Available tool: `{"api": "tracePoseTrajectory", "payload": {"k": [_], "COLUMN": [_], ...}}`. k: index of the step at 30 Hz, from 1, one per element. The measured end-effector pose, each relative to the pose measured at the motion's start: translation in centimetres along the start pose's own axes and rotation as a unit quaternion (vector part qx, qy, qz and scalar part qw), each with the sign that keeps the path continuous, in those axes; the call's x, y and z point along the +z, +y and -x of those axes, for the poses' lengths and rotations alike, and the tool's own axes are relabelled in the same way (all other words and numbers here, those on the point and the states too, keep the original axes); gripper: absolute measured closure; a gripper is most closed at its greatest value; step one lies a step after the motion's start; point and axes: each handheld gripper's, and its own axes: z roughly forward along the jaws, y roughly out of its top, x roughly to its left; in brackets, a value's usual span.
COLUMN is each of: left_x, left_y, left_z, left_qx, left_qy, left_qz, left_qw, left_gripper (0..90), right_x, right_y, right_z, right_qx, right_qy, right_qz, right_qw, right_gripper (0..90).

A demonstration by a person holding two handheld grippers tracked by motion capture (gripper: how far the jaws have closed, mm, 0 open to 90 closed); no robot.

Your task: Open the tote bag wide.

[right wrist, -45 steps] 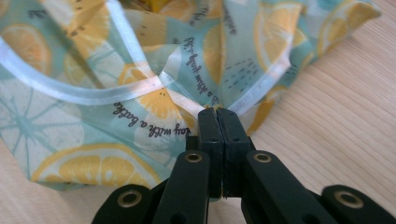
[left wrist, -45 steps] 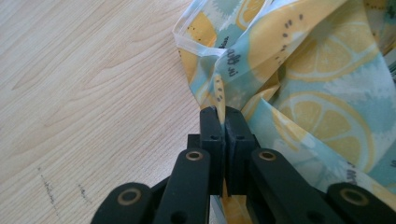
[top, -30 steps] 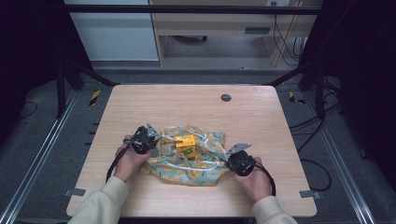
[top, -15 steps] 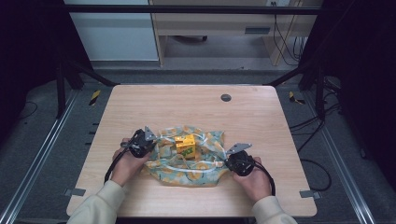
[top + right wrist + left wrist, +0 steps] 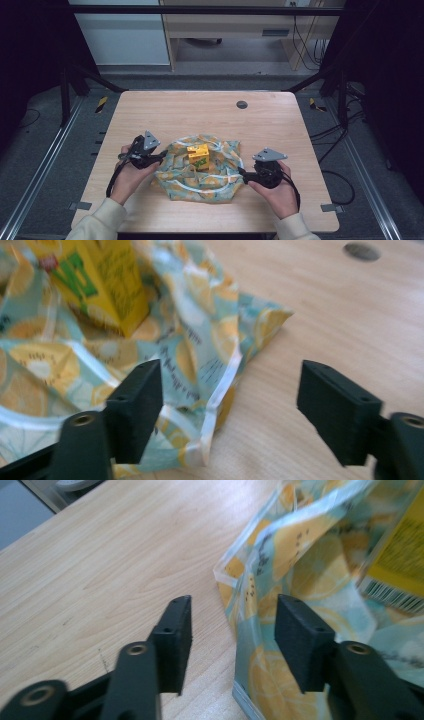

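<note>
one patterned bag (image 5: 200, 172), one yellow carton (image 5: 198, 155)

We are in a lab or recording rig rather than a home. We see a plain wooden tabletop (image 5: 165, 115) with a round cable port (image 5: 242, 104) set into it, standing inside a frame of black metal bars (image 5: 200, 10) that cross overhead and slant down at both sides. Metal rails (image 5: 42, 165) run along the grey carpeted floor beside it, and yellow-and-black hazard tape (image 5: 101, 104) marks the floor near the frame's feet. Loose cables (image 5: 335, 135) trail over the carpet on the right. Behind, we make out a pale cabinet (image 5: 125, 37) and a wooden desk (image 5: 235, 25) with more cables hanging beneath it. Dark surroundings close the rig in on both sides.
</note>
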Motion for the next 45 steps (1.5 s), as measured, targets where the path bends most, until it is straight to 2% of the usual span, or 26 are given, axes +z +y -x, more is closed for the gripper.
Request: {"api": "tracePoseTrajectory", "payload": {"k": [3, 4, 7, 8, 11, 15, 16, 21, 25, 29, 34, 37, 40, 41, 45], "left_x": [-1.1, -1.6, -2.7, -3.0, -3.9, -4.6, -4.7, -4.8, -4.1, -3.3, -2.6, -2.1, -1.7, -1.5, -1.5], "left_y": [-0.1, -0.2, -0.5, -0.7, -1.1, -1.9, -2.1, -3.1, -4.2, -5.2, -6.0, -6.8, -7.6, -8.0, -8.4], "left_z": [-0.5, -0.7, -1.3, -1.5, -2.0, -2.8, -3.0, -3.7, -4.0, -4.0, -4.6, -5.1, -5.4, -5.6, -6.1], "left_qx": [-0.017, -0.020, -0.026, -0.030, -0.047, -0.053, -0.053, -0.052, -0.048, -0.042, -0.049, -0.055, -0.062, -0.063, -0.058], "left_qy": [-0.003, -0.006, -0.008, -0.010, -0.013, -0.013, -0.016, -0.016, -0.011, -0.011, -0.011, -0.009, -0.008, -0.004, -0.006], "left_qz": [0.014, 0.016, 0.022, 0.023, 0.027, 0.028, 0.027, 0.013, -0.008, -0.027, -0.036, -0.042, -0.044, -0.051, -0.052], "left_qw": [0.9998, 0.9997, 0.9994, 0.9992, 0.9984, 0.9981, 0.9981, 0.9984, 0.9988, 0.9987, 0.9981, 0.9976, 0.9971, 0.9967, 0.9969], "left_gripper": [35.5, 30.3, 26.5, 23.0, 20.2, 18.4, 16.7, 14.1, 12.0, 11.0, 9.0, 8.4, 7.1, 7.1, 6.8], "right_x": [-0.9, -1.2, -1.7, -2.2, -2.8, -3.5, -3.7, -3.6, -3.5, -3.2, -2.3, -1.8, -1.0, -0.7, -0.2], "right_y": [0.2, 0.1, -0.1, -0.2, -0.3, -0.7, -1.0, -1.6, -2.4, -3.2, -4.2, -4.5, -5.0, -5.1, -5.5], "right_z": [0.8, 1.4, 2.1, 2.7, 3.3, 4.3, 4.6, 5.4, 6.2, 7.1, 7.9, 8.1, 8.3, 8.3, 8.1], "right_qx": [0.019, 0.037, 0.046, 0.058, 0.065, 0.074, 0.074, 0.084, 0.087, 0.092, 0.106, 0.104, 0.104, 0.105, 0.111], "right_qy": [-0.015, -0.027, -0.040, -0.048, -0.058, -0.075, -0.085, -0.096, -0.110, -0.112, -0.112, -0.111, -0.094, -0.092, -0.078], "right_qz": [0.021, 0.024, 0.030, 0.036, 0.040, 0.047, 0.043, 0.031, 0.022, 0.008, -0.018, -0.029, -0.049, -0.055, -0.065], "right_qw": [0.9995, 0.9986, 0.9977, 0.9965, 0.9954, 0.9933, 0.9927, 0.9913, 0.9899, 0.9894, 0.9879, 0.9880, 0.9889, 0.9886, 0.9885], "right_gripper": [17.1, 13.9, 13.6, 12.0, 11.4, 10.4, 10.0, 8.5, 8.0, 6.5, 5.7, 5.7, 7.3, 7.9, 9.0]}}
